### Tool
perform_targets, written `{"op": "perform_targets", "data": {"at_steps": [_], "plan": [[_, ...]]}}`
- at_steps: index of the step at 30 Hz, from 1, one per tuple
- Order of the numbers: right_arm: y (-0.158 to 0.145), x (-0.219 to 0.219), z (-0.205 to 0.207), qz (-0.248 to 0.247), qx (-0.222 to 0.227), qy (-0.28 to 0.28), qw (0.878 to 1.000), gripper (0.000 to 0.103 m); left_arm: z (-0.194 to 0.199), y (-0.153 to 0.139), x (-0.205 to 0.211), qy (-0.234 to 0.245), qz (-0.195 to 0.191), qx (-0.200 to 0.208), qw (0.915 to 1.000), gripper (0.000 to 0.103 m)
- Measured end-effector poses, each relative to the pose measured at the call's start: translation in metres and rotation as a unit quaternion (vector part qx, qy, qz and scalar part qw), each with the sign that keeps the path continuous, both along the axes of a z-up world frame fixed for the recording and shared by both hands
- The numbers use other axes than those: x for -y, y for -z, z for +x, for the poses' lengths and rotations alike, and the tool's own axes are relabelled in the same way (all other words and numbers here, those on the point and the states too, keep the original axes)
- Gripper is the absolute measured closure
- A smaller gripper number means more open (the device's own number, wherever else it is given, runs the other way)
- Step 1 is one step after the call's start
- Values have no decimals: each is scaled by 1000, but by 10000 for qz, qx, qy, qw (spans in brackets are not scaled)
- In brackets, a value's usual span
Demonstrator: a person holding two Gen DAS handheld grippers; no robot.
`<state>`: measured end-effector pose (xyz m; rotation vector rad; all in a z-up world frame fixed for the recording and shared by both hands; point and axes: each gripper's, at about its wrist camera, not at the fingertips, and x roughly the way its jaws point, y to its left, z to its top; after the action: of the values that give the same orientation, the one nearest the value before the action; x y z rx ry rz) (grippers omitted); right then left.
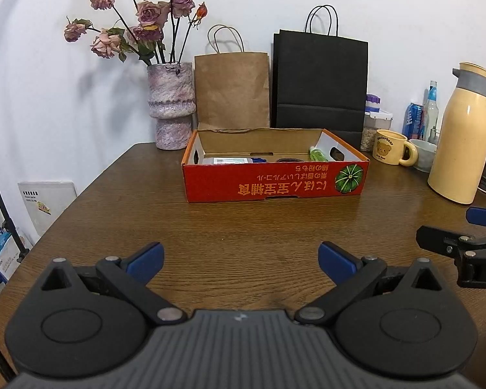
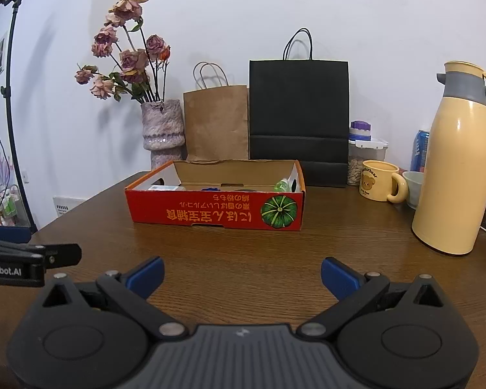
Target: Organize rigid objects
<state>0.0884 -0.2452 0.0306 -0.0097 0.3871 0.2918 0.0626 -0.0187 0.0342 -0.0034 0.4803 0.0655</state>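
White wall backs a wooden desk (image 1: 243, 227) where the red cardboard box (image 1: 275, 180) sits mid-desk holding a green bottle (image 1: 317, 154), while left gripper (image 1: 241, 259) and right gripper (image 2: 242, 274) hover spread, empty.

Even indoor light, fisheye-bowed edges

Left gripper (image 1: 241, 256) and right gripper (image 2: 242, 270): black linkages, silver pivot screws, blue fingertip pads (image 2: 145, 275), ribbed grey bodies.
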Motion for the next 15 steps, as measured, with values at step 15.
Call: {"op": "perform_targets", "data": {"at_steps": [15], "plan": [[-1, 2, -1, 8, 21, 28, 10000, 0, -1, 1, 0, -13, 7, 9, 10000, 0]]}}
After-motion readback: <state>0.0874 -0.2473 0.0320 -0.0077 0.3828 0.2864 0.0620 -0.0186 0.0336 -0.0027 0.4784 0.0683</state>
